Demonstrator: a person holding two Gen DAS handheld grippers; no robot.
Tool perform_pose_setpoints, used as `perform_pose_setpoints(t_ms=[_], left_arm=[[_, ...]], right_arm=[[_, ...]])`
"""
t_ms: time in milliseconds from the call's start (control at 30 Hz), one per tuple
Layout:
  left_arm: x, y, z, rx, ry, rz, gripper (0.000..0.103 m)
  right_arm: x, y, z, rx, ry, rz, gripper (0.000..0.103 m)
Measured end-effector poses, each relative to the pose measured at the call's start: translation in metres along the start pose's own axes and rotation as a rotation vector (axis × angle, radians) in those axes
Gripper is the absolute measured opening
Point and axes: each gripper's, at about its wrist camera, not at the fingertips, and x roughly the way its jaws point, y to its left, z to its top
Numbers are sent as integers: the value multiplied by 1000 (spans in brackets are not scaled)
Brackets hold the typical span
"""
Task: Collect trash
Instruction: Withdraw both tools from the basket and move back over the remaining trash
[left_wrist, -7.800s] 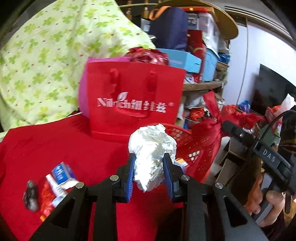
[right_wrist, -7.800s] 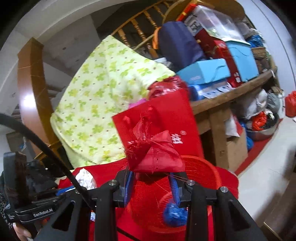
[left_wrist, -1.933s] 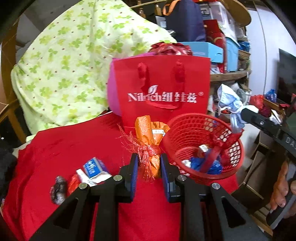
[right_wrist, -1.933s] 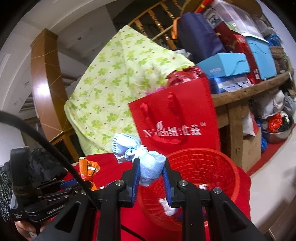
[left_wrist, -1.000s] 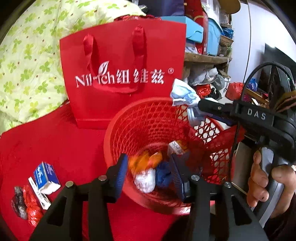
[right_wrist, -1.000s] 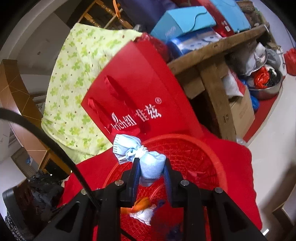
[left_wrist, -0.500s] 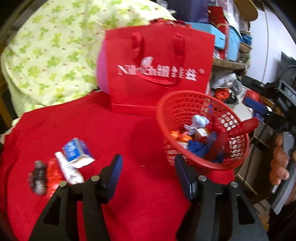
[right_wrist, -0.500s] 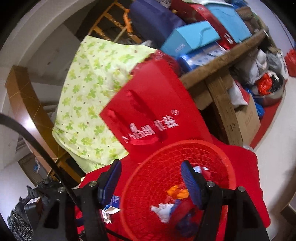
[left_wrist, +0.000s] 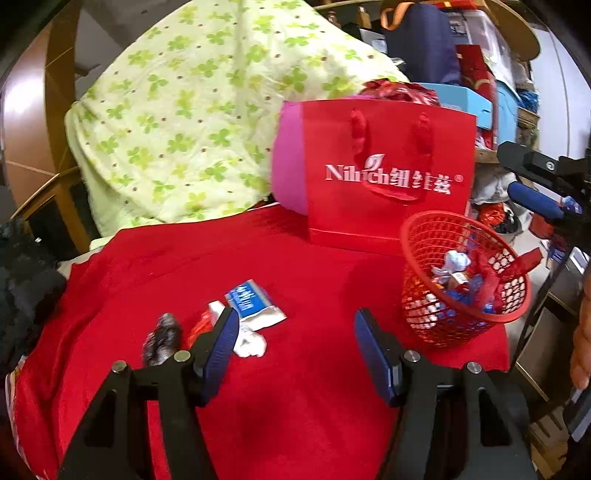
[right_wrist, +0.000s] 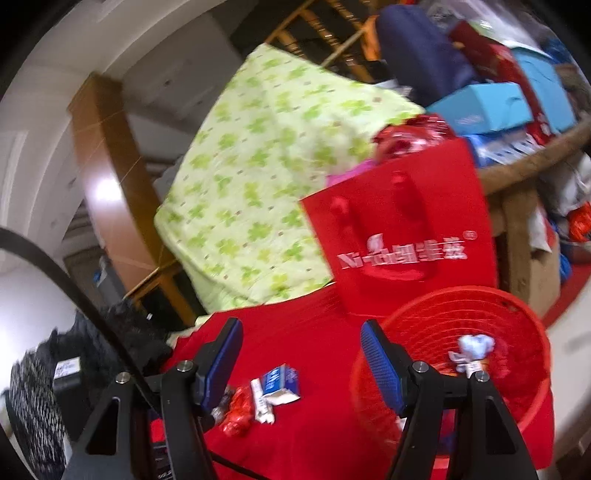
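Both grippers empty: left gripper (left_wrist: 295, 343) jaws opening, right gripper (right_wrist: 301, 354) jaws apart; approach the blue-white wrapper (left_wrist: 253, 304) low, then basket (left_wrist: 517, 317).

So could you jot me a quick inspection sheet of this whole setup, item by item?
Surface: red cloth covering the table.
Job's things: red mesh basket at the cloth's right edge, holding wrappers; a blue-and-white packet, white wrapper, red wrapper and dark scrap lie loose on the cloth.
Clutter: red gift bag behind the basket.
Grippers: left gripper opening, nothing between its jaws; right gripper open, empty.
Cables: black cable crossing the right wrist view.
Surroundings: green clover-print quilt; shelf of stacked boxes.
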Motion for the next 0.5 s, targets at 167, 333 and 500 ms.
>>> perform_pose_setpoints(t_ms=[167,333,500], left_arm=[[-5,24,-11,-33,-2,51,66],[-4,50,-25,-74,12,87,68],[4,76,-44,-115,42,112,69]], right_arm=[[16,30,-13,-58,55,35,71],[32,52,-30,-96,109,56,71],[53,68,-53,-136,177,60,71]])
